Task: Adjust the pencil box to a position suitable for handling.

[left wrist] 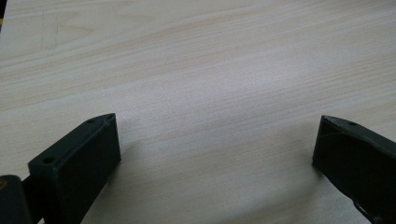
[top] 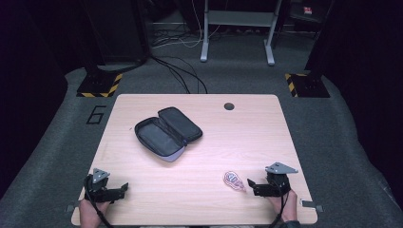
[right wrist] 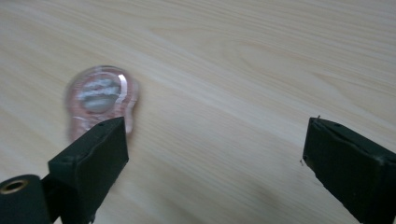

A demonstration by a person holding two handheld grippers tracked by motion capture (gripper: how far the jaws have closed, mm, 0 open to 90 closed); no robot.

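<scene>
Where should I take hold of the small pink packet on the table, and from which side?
Probably grip the pink packet across its narrow tail end, coming from above with the right gripper, which is open beside it. It lies flat on the table, so only its thin edges offer a hold.

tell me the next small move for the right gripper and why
Probably shift the right gripper sideways toward the small pink packet to centre it. Its jaws stand wide open with nothing between them, and in the right gripper view the packet lies on the table beside one jaw, not in the gap.
</scene>
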